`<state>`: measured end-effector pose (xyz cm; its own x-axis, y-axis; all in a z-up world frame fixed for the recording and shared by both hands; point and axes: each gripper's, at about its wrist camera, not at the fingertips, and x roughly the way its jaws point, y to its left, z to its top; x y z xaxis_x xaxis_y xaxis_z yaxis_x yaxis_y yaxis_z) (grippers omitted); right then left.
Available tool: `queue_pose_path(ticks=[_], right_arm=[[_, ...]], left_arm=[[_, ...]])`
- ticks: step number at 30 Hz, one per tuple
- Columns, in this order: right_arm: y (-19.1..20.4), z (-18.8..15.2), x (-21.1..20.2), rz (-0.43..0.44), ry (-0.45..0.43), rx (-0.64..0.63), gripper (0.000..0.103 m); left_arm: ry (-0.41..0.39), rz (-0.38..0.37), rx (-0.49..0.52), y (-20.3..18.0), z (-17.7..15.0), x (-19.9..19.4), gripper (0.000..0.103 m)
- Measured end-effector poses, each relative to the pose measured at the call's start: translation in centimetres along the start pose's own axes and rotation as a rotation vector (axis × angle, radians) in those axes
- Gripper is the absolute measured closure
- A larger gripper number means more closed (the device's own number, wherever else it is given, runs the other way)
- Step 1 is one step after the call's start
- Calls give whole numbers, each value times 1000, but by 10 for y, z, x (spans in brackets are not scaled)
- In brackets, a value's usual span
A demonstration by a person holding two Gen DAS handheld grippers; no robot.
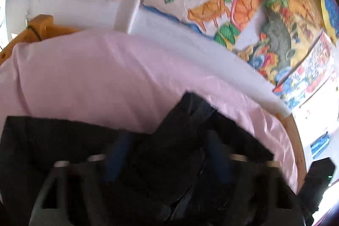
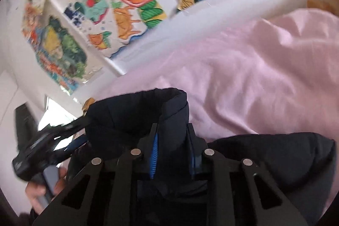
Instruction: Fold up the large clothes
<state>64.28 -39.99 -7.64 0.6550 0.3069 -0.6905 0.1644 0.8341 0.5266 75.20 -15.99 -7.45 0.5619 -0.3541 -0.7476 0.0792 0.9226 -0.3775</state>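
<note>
Both tongs are clenched on the dark jacket (image 2: 148,115), which hangs lifted above the near edge of the bed's pink sheet (image 2: 243,69): the right tongs (image 2: 171,141) pinch a fold beside the upright collar, and the left tongs (image 1: 169,154) grip a bunched dark fold, though blur hides their tips. In the right wrist view the other tool sits just to the left, so the jacket's held edge appears to run left to right between the two hands. My guess is the bulk lies below and nearer than both, neither hand being clearly closer.
</note>
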Motion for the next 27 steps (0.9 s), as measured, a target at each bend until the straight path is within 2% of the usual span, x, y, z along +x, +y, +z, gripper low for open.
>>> queue_pose_path(ticks=[1,4,7,10,15,19,22,27], right_arm=[[0,1,-6,-1,2,-20,83],[9,-2,-28,-26,-14,-97,85],[19,-7,-66,-15,-36,-168,85],[39,-24,-108,-38,-46,-329,85],[59,-66,-167,-55,24,-506,85],[52,-97,-198,-57,107,-526,86],[49,-118,-210,-93,123,-551,86],[28,-144,-204,-87,43,-469,86]], left_arm=[[-16,-2,7,-1,-3,-6,84],[-106,-12,7,1,-12,-42,92],[-144,-21,61,-1,-32,-92,93],[-145,-36,101,2,-61,-137,94],[-137,-46,150,14,-114,-197,95],[-128,-59,151,20,-148,-219,96],[-115,-36,164,23,-169,-220,96],[-107,14,168,38,-192,-197,96]])
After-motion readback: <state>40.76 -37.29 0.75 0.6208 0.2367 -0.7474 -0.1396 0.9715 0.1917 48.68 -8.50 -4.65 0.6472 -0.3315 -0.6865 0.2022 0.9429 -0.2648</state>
